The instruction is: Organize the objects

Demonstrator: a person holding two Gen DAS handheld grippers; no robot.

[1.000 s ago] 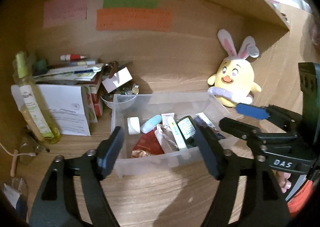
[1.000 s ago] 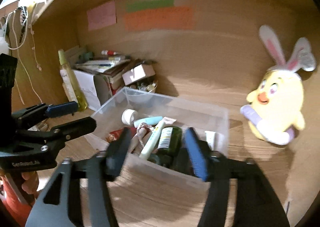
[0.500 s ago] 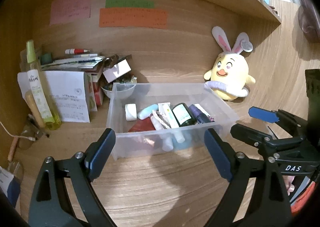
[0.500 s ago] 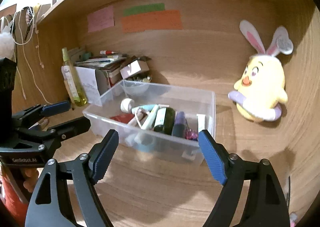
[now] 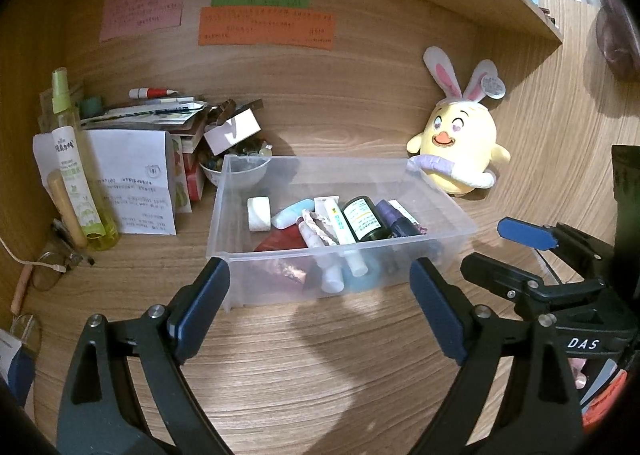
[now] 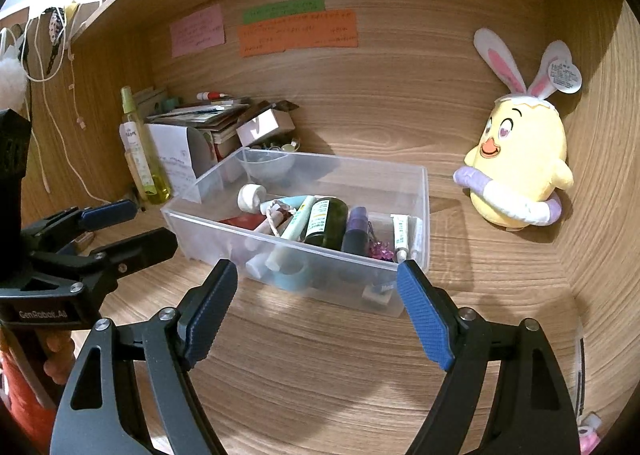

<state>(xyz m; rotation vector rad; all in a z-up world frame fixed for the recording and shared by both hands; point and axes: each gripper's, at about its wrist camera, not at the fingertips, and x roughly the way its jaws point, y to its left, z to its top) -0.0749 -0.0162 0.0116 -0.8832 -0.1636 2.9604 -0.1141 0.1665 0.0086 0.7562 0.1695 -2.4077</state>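
A clear plastic bin (image 5: 240, 191) stands on the wooden desk, also in the right wrist view (image 6: 420, 199). It holds a dark green bottle (image 5: 362, 219), a white tube (image 5: 340, 227), a white tape roll (image 5: 259, 213), a purple bottle (image 6: 357, 229) and other small items. My left gripper (image 5: 320, 307) is open and empty, just in front of the bin. My right gripper (image 6: 316, 315) is open and empty, also in front of the bin; it shows at the right of the left wrist view (image 5: 508, 251).
A yellow chick plush with bunny ears (image 5: 460, 151) sits right of the bin. At the left stand a yellow spray bottle (image 5: 76, 175), a folded paper (image 5: 132, 183), a stack of books and pens (image 5: 160, 111) and a small bowl (image 5: 240, 171). Glasses (image 5: 48, 275) lie at the far left.
Both grippers have pulled back from the bin toward the desk front and opened wider. The bin and its contents have stayed in place.
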